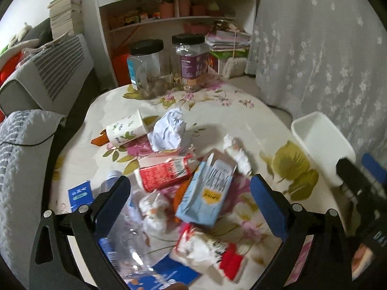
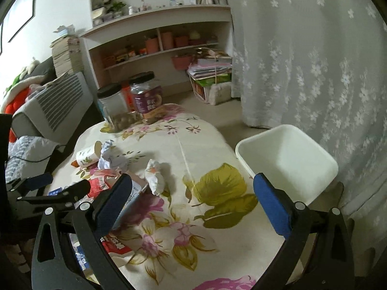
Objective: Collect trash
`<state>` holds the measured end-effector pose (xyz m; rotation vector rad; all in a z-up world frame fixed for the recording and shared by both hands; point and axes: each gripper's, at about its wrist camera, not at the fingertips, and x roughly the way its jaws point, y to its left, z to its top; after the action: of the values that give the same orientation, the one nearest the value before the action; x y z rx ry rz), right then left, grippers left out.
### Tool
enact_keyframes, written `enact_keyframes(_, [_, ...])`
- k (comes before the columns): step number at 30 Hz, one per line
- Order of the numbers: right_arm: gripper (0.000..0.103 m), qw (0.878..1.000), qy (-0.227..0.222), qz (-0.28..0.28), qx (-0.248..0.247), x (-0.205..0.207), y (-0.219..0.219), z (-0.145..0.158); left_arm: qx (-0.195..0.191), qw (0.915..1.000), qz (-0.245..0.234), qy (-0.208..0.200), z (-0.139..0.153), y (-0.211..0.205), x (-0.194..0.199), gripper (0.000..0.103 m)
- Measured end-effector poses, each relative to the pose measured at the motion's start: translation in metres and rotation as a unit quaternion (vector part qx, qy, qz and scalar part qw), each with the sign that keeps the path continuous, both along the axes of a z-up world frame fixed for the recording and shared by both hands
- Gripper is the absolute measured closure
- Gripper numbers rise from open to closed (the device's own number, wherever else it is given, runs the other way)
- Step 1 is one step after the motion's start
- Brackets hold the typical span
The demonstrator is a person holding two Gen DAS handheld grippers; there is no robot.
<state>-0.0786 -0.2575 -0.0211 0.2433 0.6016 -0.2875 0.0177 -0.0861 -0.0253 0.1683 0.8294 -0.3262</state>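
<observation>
Trash lies in a heap on the floral tablecloth: a light blue carton, a red carton, a crumpled white paper, a tipped paper cup, a white wrapper, a red and white packet and a clear plastic bottle. My left gripper is open above the blue carton, holding nothing. My right gripper is open and empty over bare cloth. An empty white bin stands off the table's right edge; it also shows in the left wrist view.
Two black-lidded jars stand at the table's far end. A sofa with cushions runs along the left. A shelf unit is behind, and a flowered curtain hangs on the right.
</observation>
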Motion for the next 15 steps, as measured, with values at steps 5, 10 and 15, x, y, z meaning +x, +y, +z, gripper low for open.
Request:
enact_keyframes(5, [0.007, 1.0, -0.002, -0.01, 0.015, 0.0, -0.009, -0.004, -0.016, 0.9996, 0.019, -0.015, 0.008, 0.0, -0.001, 0.007])
enact_keyframes(10, [0.007, 1.0, -0.008, -0.013, 0.021, 0.004, -0.013, -0.007, -0.026, 0.9988, 0.035, -0.021, 0.012, 0.004, 0.0, 0.007])
enact_keyframes(15, [0.007, 1.0, -0.012, -0.015, 0.02, 0.008, -0.012, -0.006, -0.027, 0.9984, 0.04, -0.03, 0.015, 0.006, 0.0, 0.007])
